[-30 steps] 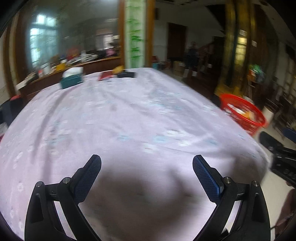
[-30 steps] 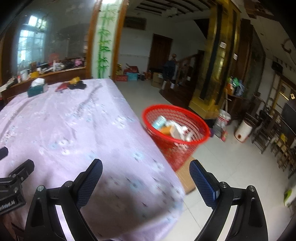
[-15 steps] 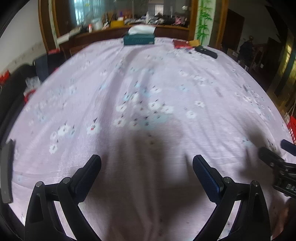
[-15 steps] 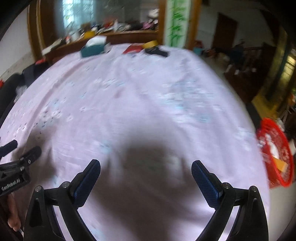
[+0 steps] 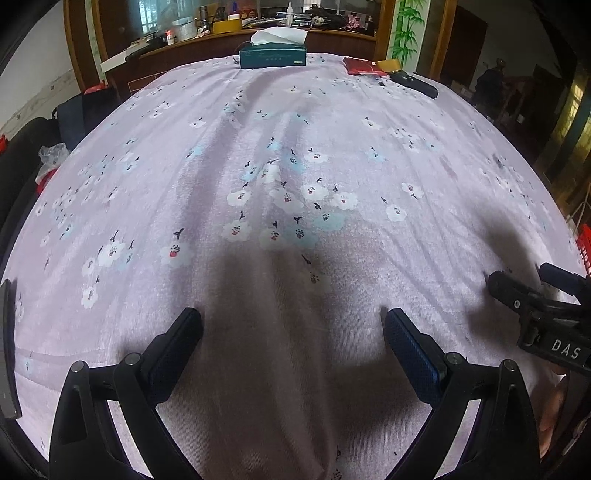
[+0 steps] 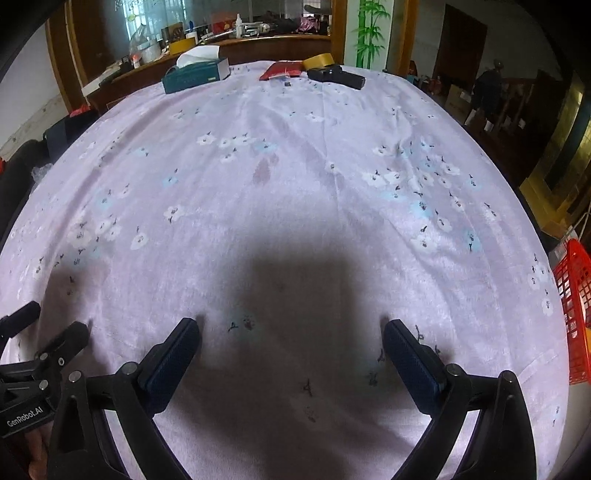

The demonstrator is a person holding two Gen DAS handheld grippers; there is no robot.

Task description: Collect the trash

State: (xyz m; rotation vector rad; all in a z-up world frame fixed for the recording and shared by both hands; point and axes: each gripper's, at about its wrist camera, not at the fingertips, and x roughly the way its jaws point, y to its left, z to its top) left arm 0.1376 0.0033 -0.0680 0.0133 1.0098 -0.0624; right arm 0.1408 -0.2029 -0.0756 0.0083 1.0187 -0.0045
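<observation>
My left gripper (image 5: pixel 293 328) hovers open over the near part of a table with a lilac flowered cloth (image 5: pixel 295 166), nothing between its fingers. My right gripper (image 6: pixel 291 328) is open too, low over the same cloth, holding nothing. Each gripper shows at the edge of the other's view, the right one (image 5: pixel 535 299) and the left one (image 6: pixel 44 343). A red mesh basket (image 6: pixel 576 314) stands off the table's right side; its contents are out of view. At the far end lie a red packet (image 6: pixel 280 70), a yellow tape roll (image 6: pixel 319 59) and a black object (image 6: pixel 336 77).
A dark green tissue box (image 5: pixel 273 55) sits at the far edge, left of the red packet (image 5: pixel 360 66). Behind the table runs a cluttered wooden counter (image 5: pixel 221 33). Dark bags (image 5: pixel 81 110) stand to the left. The basket's rim (image 5: pixel 583 240) peeks in at right.
Both views have swung left, away from the red basket, and now face along the table toward its far end. Both grippers have stayed open.
</observation>
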